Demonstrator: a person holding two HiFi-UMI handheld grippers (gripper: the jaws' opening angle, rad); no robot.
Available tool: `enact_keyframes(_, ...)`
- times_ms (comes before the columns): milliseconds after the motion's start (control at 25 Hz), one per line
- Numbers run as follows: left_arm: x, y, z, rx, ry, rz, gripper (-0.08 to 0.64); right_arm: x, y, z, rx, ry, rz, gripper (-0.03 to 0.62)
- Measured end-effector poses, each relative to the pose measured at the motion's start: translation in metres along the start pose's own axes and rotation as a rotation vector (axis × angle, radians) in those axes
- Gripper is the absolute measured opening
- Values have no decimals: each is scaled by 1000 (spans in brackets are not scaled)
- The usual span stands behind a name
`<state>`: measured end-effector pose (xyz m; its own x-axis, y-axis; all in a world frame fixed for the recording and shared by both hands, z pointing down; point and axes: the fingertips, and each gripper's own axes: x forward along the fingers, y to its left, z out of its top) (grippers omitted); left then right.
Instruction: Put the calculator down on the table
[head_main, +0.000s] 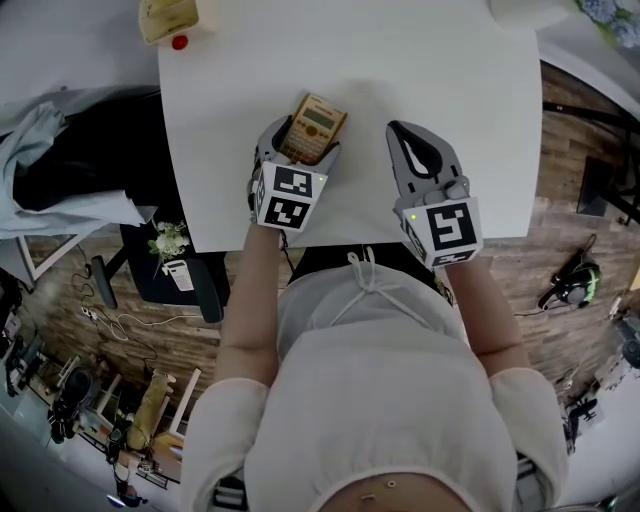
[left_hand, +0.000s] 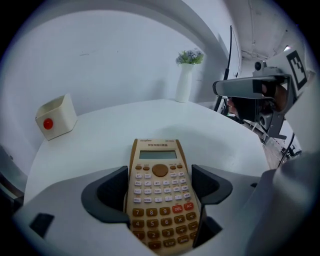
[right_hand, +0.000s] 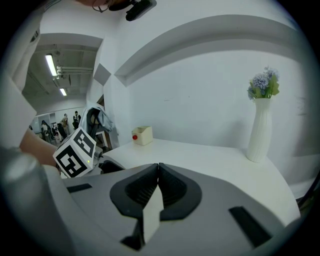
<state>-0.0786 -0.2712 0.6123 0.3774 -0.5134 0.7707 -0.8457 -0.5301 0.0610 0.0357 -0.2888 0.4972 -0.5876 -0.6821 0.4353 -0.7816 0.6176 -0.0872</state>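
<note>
Calculator (left_hand: 161, 195), one only, tan, clamped by its long sides between the jaws of the left gripper (head_main: 298, 150), over the near part of the white table (head_main: 430, 80). Its long axis runs along the jaws, with the screen end sticking out past the fingertips, away from the person. Whether it touches the tabletop cannot be told. The right gripper (right_hand: 158, 172), the second of two, has its jaws pressed together on nothing, near the left one. Farther back stand one box (left_hand: 55, 117) and one vase (left_hand: 184, 82)

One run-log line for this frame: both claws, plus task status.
left claw: shut on calculator, over white table | right claw: shut, empty | status: calculator not yet released
</note>
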Motion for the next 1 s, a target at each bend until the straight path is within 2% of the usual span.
enact_keyframes(240,-1,1,0,-4,-25,6,403,-9,6,5,-15,-12,1,6)
enact_keyframes(360,-10,5,3,-1,-33,67,403,-18,6,12,-22,-27,-6,6)
enact_keyframes(440,-21,7,10,19,-62,111,402,-23,6,17,-30,-36,-8,6)
enact_keyframes(560,-43,-1,27,21,-126,107,391,-33,8,25,-50,-51,-7,5)
enact_keyframes(640,-61,-4,42,7,-186,117,314,-41,10,30,-67,-61,-8,6)
enact_keyframes(760,-90,0,63,-8,-278,178,179,-49,14,43,-81,-91,-11,6)
enact_keyframes(880,-115,1,78,0,-350,205,107,-55,17,58,-91,-130,-15,6)
enact_keyframes(1000,-139,-2,92,4,-424,208,68,-63,21,73,-103,-163,-15,6)
